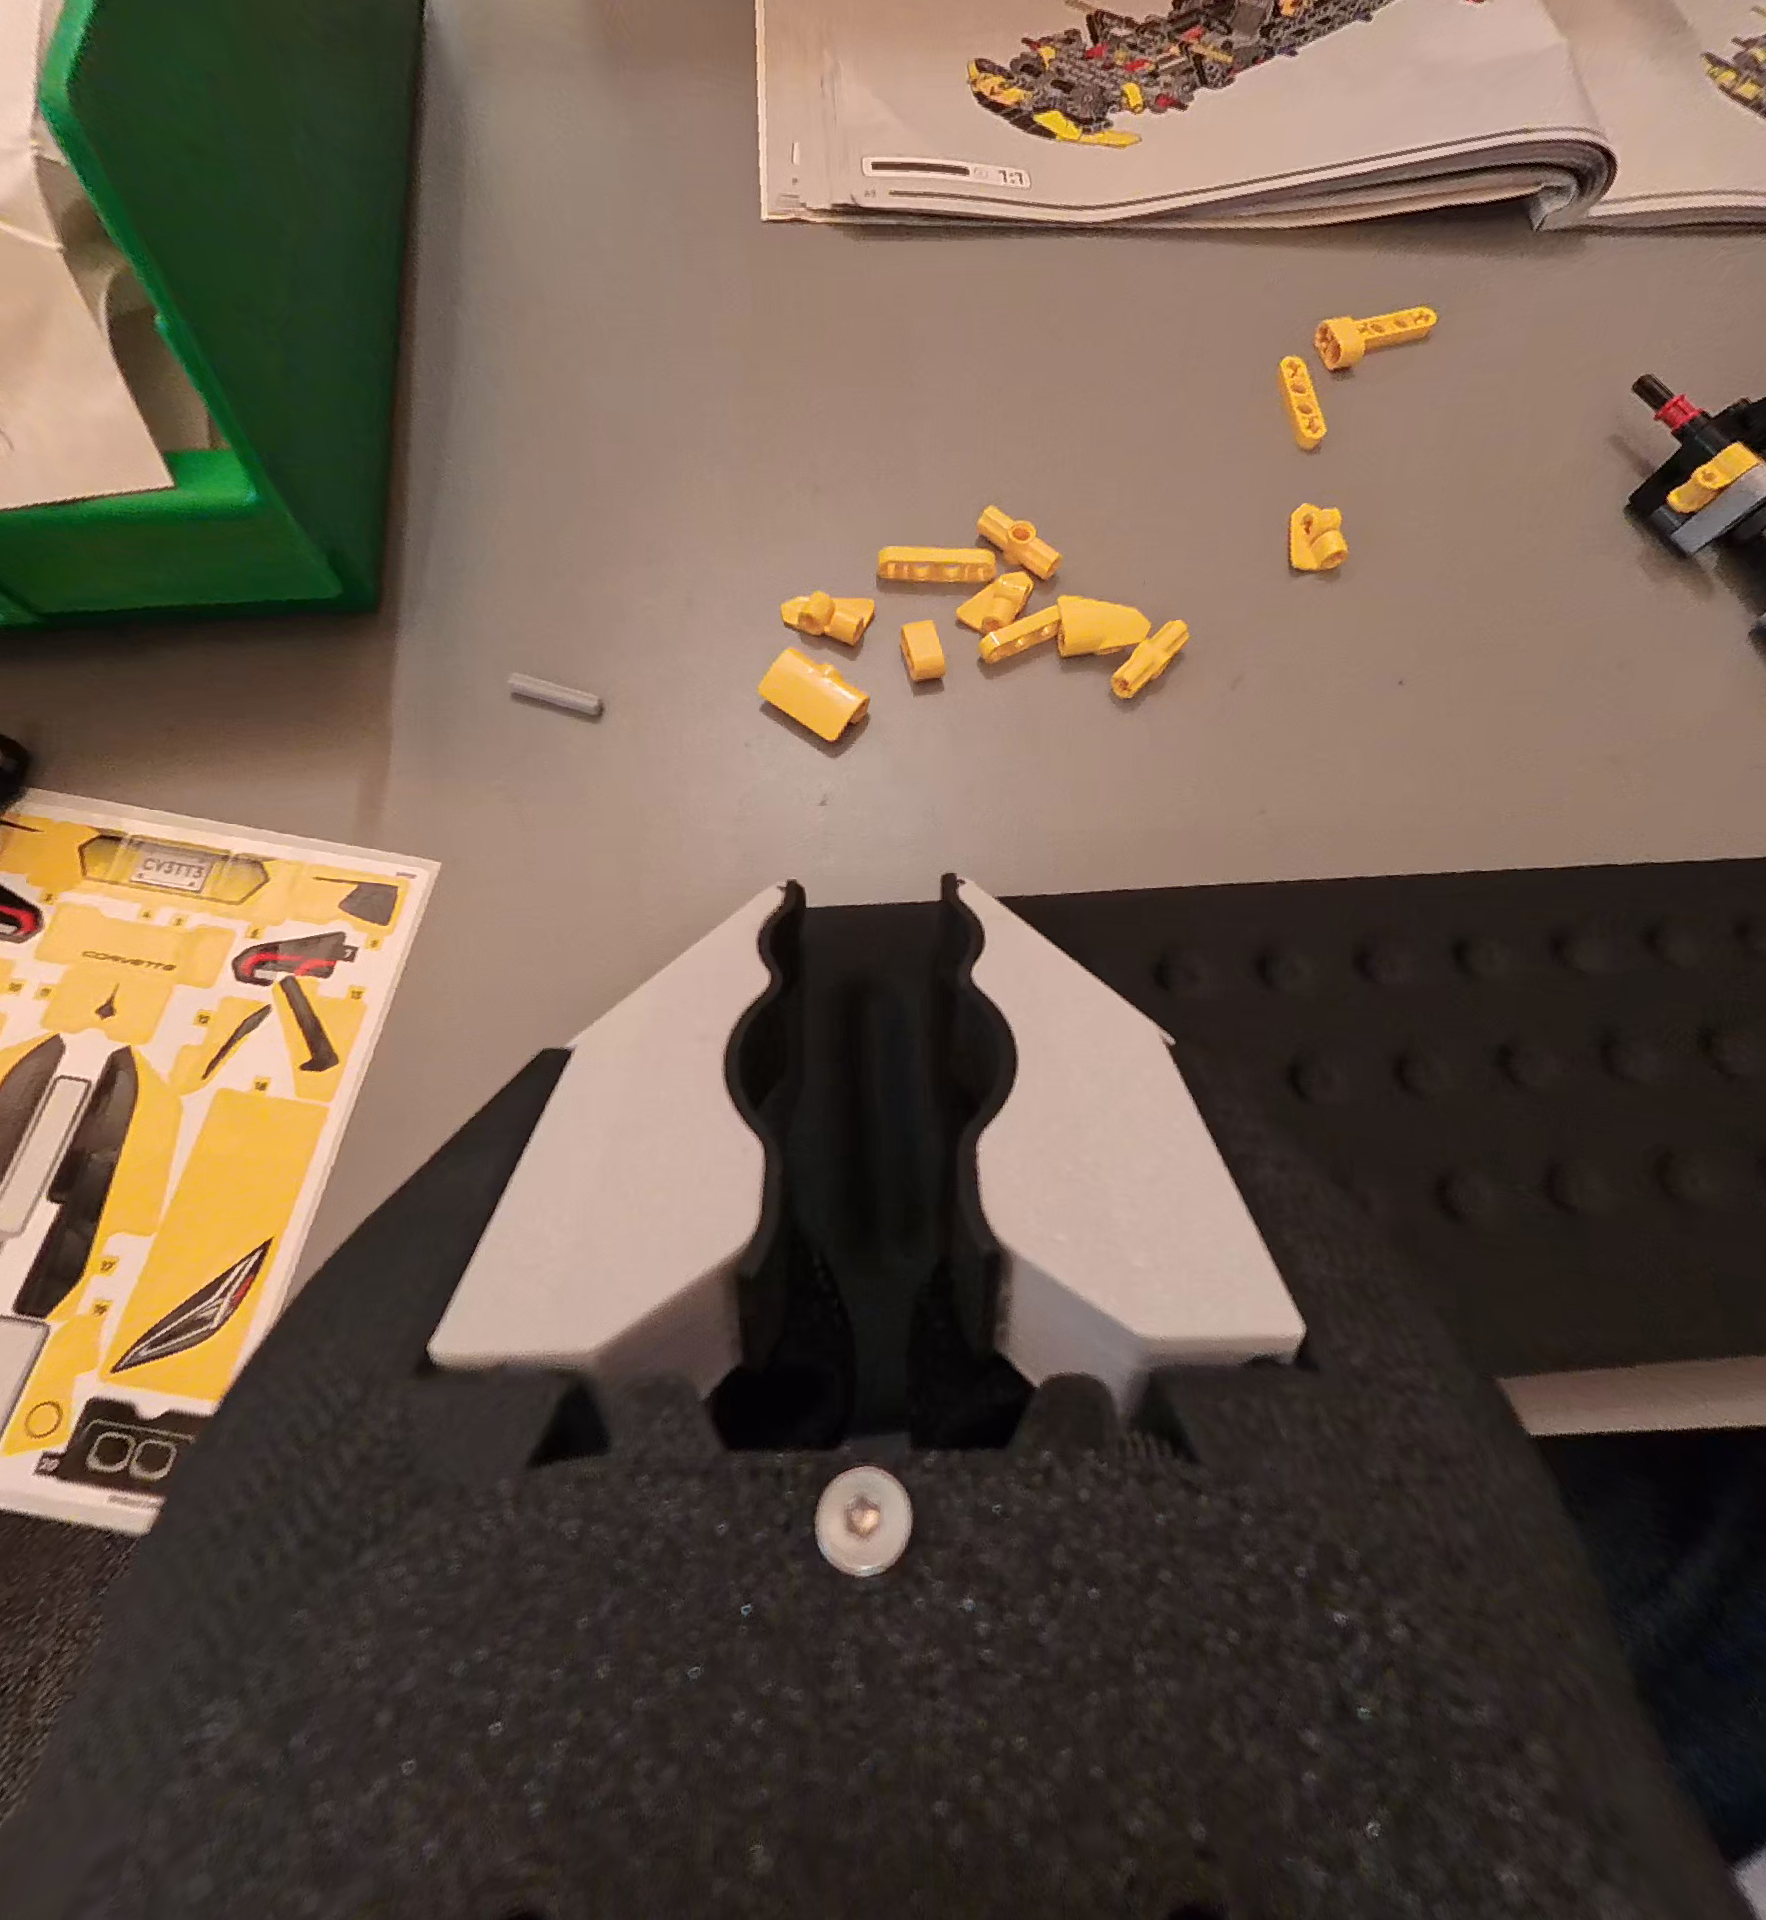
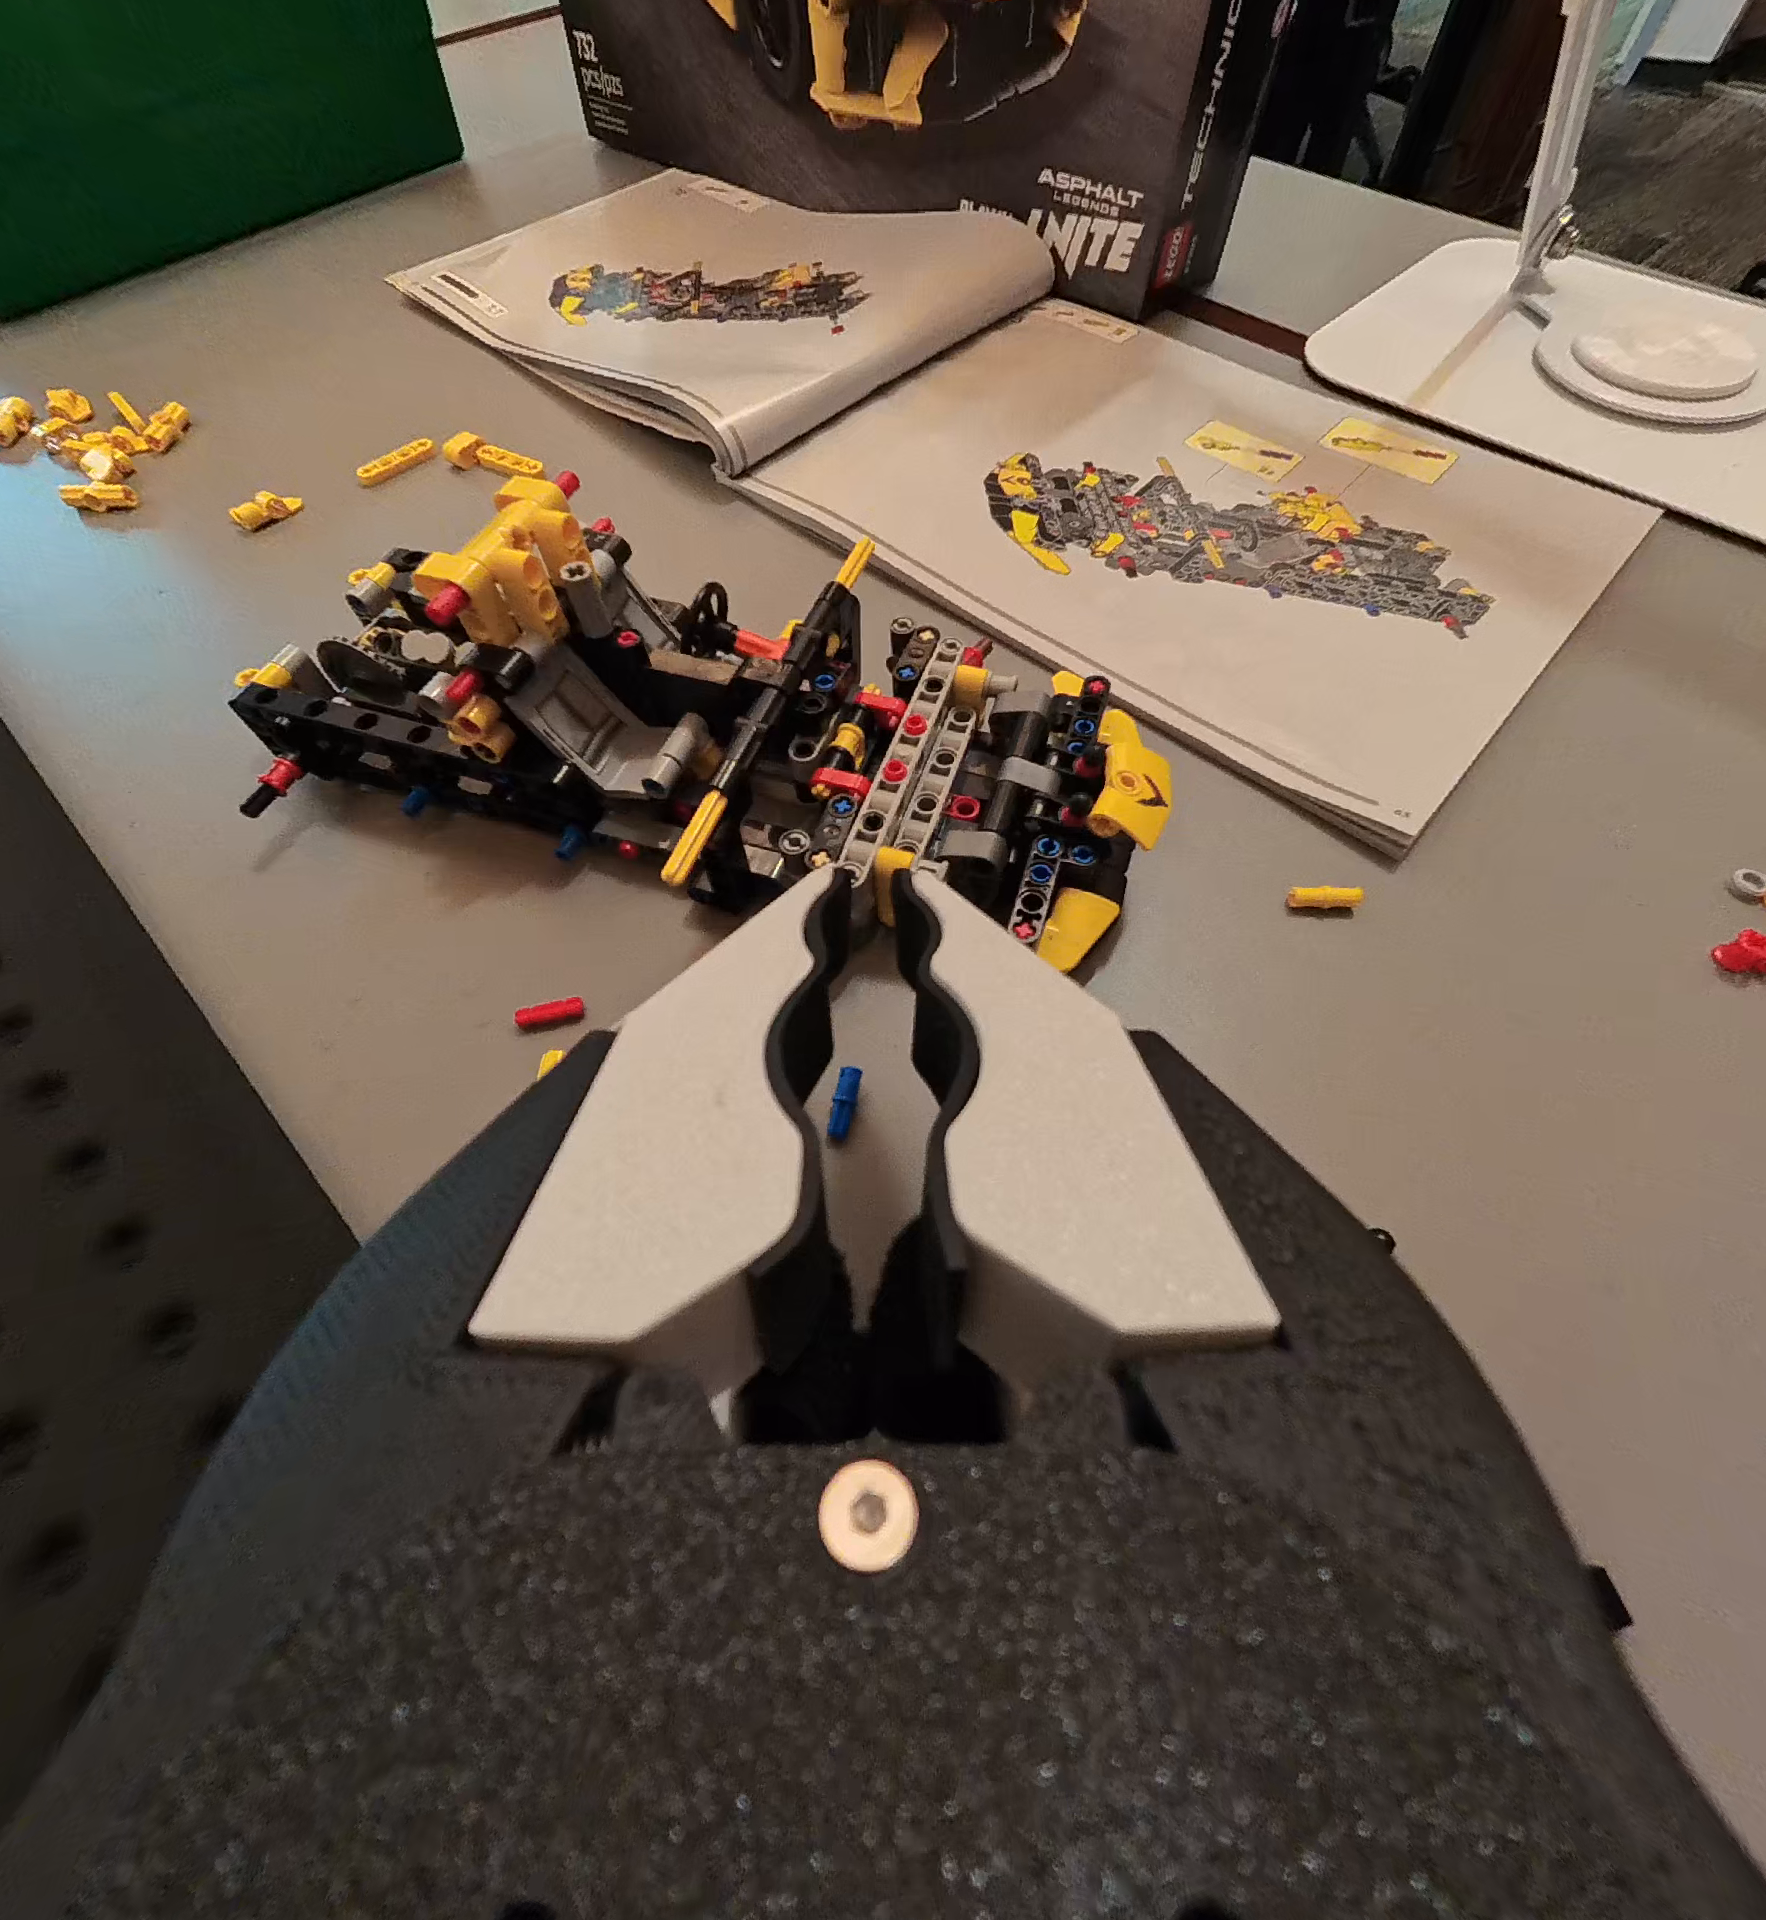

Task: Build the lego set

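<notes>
Meanwhile, the left gripper (image 1: 868,883) is hovering with its jaws parted and empty over the grey table (image 1: 650,416); loose yellow pieces (image 1: 972,613) are lying just above centre frame; the right gripper (image 2: 871,878) is reaching the half-built car model (image 2: 692,727) at mid-frame, its tips narrowly apart around a yellow piece (image 2: 889,862), though whether they are pinching it is unclear; the instruction booklet (image 2: 1222,644) is lying open toward the upper right.

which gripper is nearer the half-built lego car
Right. The right gripper has its fingertips at the near edge of the half-built lego car. The left gripper sits well back from it, with the car far to its right.
</notes>
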{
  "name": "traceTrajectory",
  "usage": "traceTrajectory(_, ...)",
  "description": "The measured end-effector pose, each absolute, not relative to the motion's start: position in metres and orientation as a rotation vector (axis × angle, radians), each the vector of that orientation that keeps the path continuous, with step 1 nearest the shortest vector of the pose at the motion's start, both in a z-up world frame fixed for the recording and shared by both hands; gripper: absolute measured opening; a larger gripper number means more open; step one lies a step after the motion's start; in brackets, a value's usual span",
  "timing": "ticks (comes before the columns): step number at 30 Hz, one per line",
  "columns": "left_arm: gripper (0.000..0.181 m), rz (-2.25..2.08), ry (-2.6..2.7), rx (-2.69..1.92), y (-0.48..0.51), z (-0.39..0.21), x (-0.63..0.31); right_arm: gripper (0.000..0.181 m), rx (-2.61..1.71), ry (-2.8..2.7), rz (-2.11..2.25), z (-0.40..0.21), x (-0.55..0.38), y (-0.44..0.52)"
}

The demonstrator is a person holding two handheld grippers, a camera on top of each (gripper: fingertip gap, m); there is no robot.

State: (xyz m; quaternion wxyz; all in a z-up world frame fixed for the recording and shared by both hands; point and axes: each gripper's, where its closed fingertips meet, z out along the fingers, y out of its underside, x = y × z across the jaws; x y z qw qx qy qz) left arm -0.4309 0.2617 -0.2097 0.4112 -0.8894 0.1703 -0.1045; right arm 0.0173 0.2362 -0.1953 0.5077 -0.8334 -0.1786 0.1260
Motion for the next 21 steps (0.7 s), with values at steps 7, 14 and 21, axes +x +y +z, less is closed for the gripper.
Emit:
traceTrajectory(7, 0.027, -0.264, 0.435, -2.238, 0.262, -0.209, -0.429, 0.007, -2.009, -0.435, 0.31, -0.196, 0.017, 0.236)
traceTrajectory(14, 0.027, -0.267, 0.433, -2.246, 0.26, -0.212, -0.429, 0.007, -2.006, -0.443, 0.299, -0.196, 0.016, 0.236)
traceTrajectory(21, 0.027, -0.379, 0.656, -2.121, 0.285, -0.184, -0.394, 0.007, -2.004, -0.434, 0.306, -0.195, 0.017, 0.236)
